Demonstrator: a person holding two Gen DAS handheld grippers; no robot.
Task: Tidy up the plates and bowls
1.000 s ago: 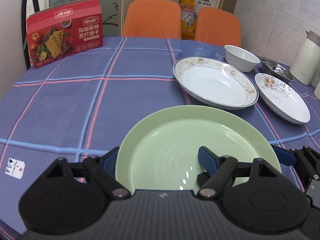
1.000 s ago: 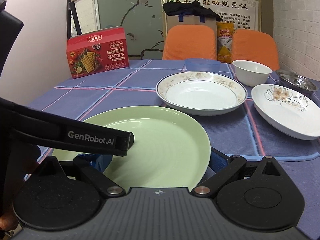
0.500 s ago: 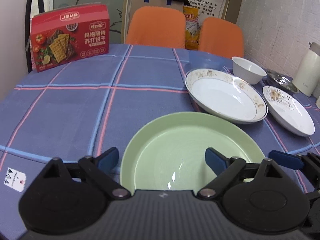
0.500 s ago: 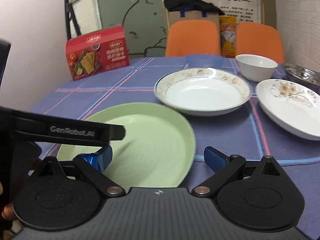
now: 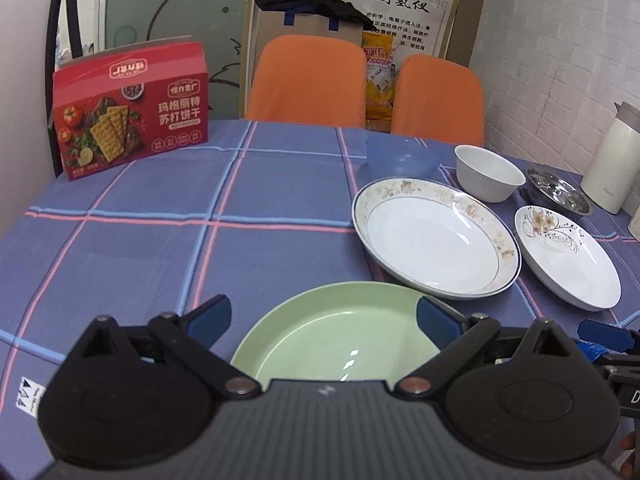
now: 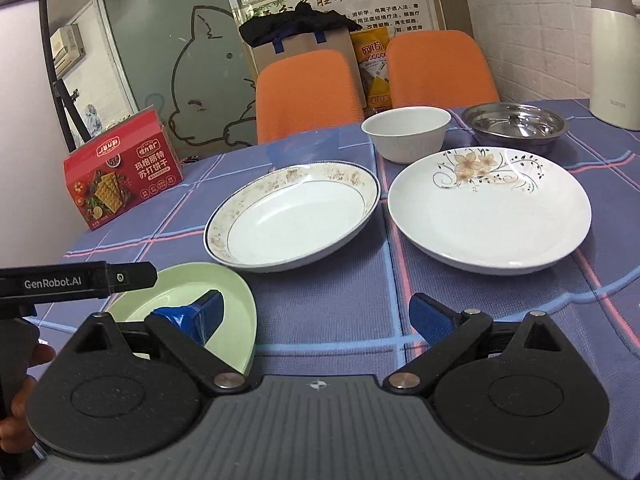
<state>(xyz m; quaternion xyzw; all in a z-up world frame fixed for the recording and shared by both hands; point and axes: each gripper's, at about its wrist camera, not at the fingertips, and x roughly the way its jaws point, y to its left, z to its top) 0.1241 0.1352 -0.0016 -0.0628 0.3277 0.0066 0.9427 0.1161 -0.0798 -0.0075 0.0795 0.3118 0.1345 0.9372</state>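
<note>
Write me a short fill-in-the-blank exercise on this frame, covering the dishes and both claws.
1. The plate nearest both claws is coloured ____.
2. The left claw and right claw both stand ____, gripping nothing.
3. The flower-painted plate lies in front of a shiny ____ bowl.
4. The red cracker box stands on the ____ tablecloth.

Missing words: green; open; steel; checked

You have three plates (image 5: 434, 244), three bowls (image 5: 489, 173), two orange chairs (image 5: 306, 80), one cracker box (image 5: 132, 110), one kettle (image 5: 612, 164).
</note>
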